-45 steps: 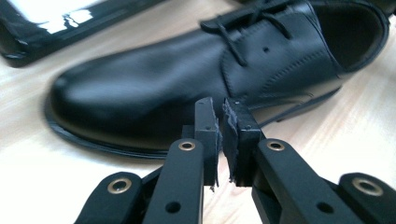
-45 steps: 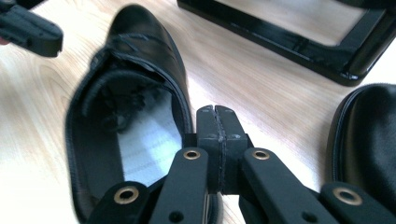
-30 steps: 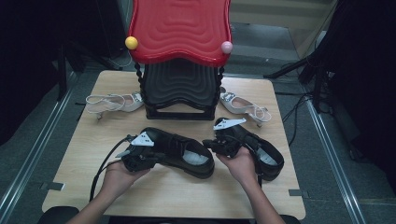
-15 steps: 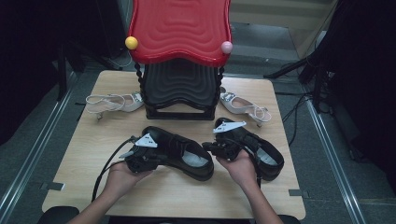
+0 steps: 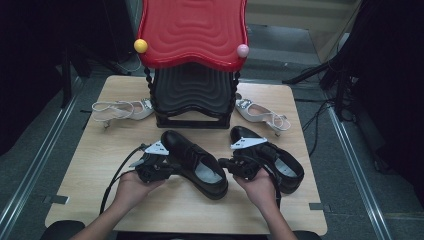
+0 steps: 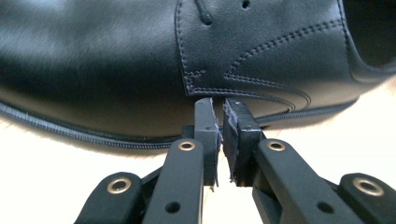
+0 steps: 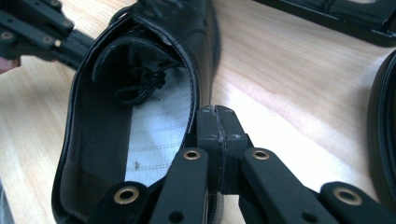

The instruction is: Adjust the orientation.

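A black leather shoe (image 5: 195, 164) lies on the table (image 5: 100, 165) between the two tools, its outer side just ahead of the left gripper (image 6: 219, 116) and its open heel end just left of the right gripper (image 7: 217, 116). The left gripper's jaws are seen nearly closed, a thin gap left between the pads, with nothing held; the tips are at, or almost at, the leather near the sole seam. The right gripper's jaws are pressed fully together, empty, beside the shoe's collar. The shoe is judged fairly light but bulky, with a stiff sole and smooth, somewhat slippery leather that gives under pressure; a flat side offers no purchase, so the collar rim by the right gripper is judged the best place to be pinched. Inside the shoe, a pale insole (image 7: 159, 135) and tucked-in laces (image 7: 140, 86) are seen. A second black shoe (image 5: 272, 157) lies beyond the right gripper. Farther ahead, a black and red rack (image 5: 192, 65) is flanked by two pale sandals (image 5: 120, 110), its shelves holding nothing visible.
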The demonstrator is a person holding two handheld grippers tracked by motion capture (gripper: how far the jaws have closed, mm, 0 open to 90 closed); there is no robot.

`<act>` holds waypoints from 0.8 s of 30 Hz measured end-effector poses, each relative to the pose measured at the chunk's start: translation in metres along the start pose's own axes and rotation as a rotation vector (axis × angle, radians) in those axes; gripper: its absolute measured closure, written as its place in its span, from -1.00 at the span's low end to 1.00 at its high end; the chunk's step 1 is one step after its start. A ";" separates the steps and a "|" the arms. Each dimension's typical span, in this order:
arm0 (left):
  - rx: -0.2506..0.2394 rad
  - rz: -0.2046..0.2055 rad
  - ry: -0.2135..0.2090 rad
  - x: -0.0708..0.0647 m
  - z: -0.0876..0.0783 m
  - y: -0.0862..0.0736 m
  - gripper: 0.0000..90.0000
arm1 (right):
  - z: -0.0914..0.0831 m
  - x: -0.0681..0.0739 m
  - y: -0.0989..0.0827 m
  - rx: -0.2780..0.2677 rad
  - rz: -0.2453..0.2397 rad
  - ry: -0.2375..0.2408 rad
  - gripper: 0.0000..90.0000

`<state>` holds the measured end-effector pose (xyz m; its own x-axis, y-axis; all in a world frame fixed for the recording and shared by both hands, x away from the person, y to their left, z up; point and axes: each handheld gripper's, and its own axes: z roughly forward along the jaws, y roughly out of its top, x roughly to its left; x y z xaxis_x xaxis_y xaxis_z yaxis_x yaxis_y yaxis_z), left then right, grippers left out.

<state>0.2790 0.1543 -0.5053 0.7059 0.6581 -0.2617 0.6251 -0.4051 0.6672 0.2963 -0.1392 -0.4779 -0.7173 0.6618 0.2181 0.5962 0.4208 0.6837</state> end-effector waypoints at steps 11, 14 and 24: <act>-0.003 0.009 -0.022 0.003 0.010 0.009 0.90 | -0.010 0.012 -0.014 -0.009 -0.006 -0.035 1.00; 0.004 0.018 -0.019 0.004 0.011 0.012 0.90 | -0.011 0.014 -0.015 -0.006 0.004 -0.039 1.00; 0.012 0.037 -0.020 0.004 0.013 0.016 0.91 | -0.015 0.015 -0.017 -0.008 0.019 -0.039 1.00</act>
<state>0.2963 0.1414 -0.5047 0.7350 0.6298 -0.2513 0.6025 -0.4365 0.6682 0.2702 -0.1455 -0.4759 -0.6911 0.6935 0.2035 0.6065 0.4033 0.6852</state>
